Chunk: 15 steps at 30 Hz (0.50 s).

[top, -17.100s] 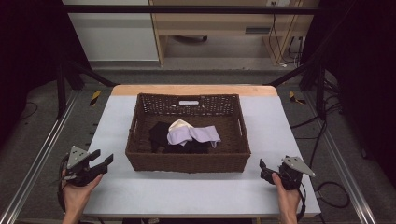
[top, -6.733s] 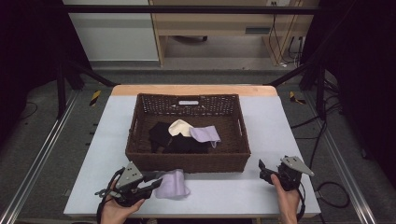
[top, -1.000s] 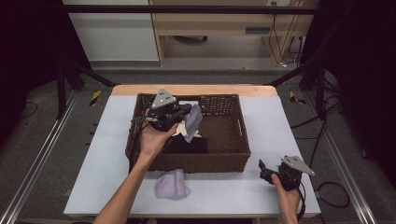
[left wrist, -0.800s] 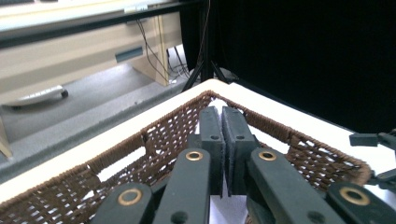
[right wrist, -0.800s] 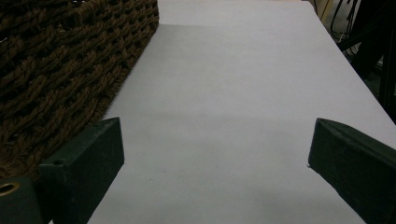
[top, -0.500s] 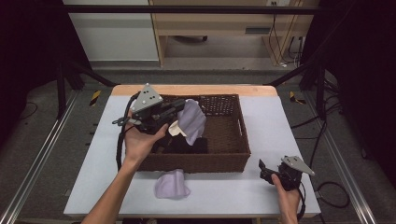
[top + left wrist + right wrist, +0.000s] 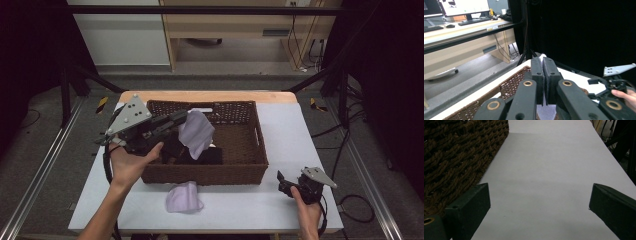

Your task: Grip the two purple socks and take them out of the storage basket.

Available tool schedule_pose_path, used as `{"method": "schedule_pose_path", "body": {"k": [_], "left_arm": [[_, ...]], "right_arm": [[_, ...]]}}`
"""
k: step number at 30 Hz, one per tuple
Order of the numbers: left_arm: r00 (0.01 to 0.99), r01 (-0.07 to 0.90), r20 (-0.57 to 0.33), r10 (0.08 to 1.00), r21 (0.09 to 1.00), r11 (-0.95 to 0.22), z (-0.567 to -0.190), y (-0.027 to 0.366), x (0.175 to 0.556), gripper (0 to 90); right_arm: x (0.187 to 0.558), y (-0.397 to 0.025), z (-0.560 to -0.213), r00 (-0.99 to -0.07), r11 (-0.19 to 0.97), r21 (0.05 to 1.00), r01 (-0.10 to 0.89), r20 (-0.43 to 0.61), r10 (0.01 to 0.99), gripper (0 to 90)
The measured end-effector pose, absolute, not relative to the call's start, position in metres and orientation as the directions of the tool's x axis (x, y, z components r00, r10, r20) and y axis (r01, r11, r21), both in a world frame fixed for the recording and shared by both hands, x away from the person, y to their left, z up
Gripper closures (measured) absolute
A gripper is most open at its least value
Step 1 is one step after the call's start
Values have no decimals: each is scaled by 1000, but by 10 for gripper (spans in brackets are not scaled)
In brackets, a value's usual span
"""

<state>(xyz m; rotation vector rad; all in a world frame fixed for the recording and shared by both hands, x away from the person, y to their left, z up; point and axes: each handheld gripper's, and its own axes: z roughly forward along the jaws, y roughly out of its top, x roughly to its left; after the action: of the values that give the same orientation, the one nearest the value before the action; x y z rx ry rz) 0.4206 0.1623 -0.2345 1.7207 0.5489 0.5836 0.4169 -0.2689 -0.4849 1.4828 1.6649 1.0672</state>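
Note:
My left gripper [image 7: 182, 118] hangs above the left part of the brown wicker basket [image 7: 260, 155], shut on a lavender cloth [image 7: 196, 133] that dangles over the basket's inside. In the left gripper view the jaws [image 7: 543, 72] press together with a strip of the lavender cloth [image 7: 546, 110] below them. A second lavender cloth [image 7: 184, 197] lies crumpled on the white table [image 7: 240, 210] in front of the basket. My right gripper [image 7: 281, 183] rests on the table at the front right, open with nothing between its jaws [image 7: 539, 205].
Dark garments [image 7: 207, 156] lie inside the basket. The basket's woven wall [image 7: 456, 157] stands just left of my right gripper. A wooden desk [image 7: 240, 25] stands beyond the table. Cables [image 7: 350, 200] trail off the table's right side.
The left gripper has lifted the lavender cloth up out of the basket and swung it left and nearer. The right gripper has stayed put.

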Motion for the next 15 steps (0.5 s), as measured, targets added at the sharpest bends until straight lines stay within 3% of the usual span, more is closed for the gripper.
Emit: {"method": "schedule_pose_path", "body": {"k": [15], "left_arm": [[810,26,117,574,972,-235,-240,170,376,876]], "right_arm": [[417,-269,-485,-139,20,890,455,49,989,40]]}}
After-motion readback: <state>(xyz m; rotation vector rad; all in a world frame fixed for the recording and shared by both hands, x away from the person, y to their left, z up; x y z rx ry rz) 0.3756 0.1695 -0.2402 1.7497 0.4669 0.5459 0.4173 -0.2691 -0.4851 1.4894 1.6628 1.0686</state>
